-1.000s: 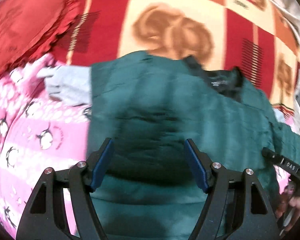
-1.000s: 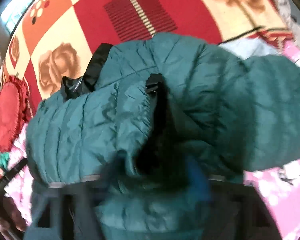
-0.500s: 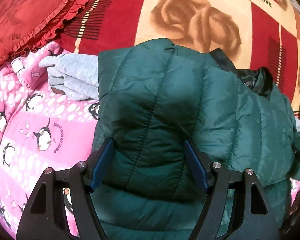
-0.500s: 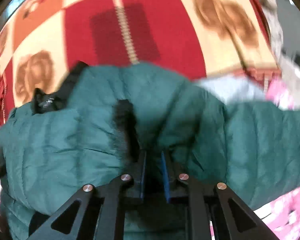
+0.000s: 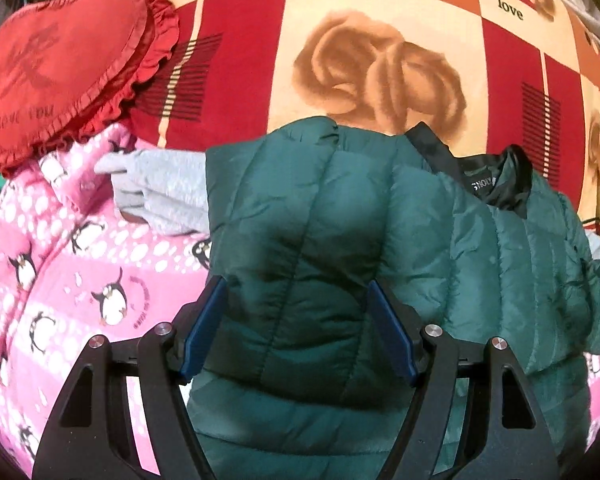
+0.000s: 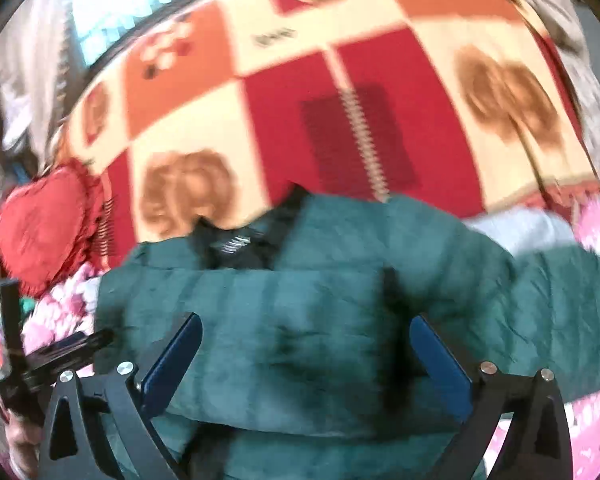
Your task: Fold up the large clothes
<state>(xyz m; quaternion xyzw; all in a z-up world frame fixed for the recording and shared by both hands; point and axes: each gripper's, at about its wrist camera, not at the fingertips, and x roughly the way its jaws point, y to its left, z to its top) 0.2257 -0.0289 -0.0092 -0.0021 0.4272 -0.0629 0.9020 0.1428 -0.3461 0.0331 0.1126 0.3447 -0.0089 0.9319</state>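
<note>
A dark green puffer jacket (image 5: 380,220) with a black collar (image 5: 496,184) lies on the bed, one side folded over its middle. My left gripper (image 5: 296,308) is closed on that thick folded part. Its blue pads press both sides, and a shadow shows under the raised fold. In the blurred right wrist view the jacket (image 6: 300,312) spreads below my right gripper (image 6: 304,324). Its jaws are opening and stand wide apart; the pads touch nothing. The collar (image 6: 236,248) is just beyond them.
A rose-patterned red and cream blanket (image 5: 380,68) covers the bed behind the jacket. A red heart pillow (image 5: 60,64) lies far left, a pink penguin blanket (image 5: 60,280) in front of it. A grey garment (image 5: 160,184) pokes out from under the jacket.
My right gripper let go of the jacket fold it was pinching, opened wide and lifted back. The left gripper keeps the same hold and has tilted slightly.
</note>
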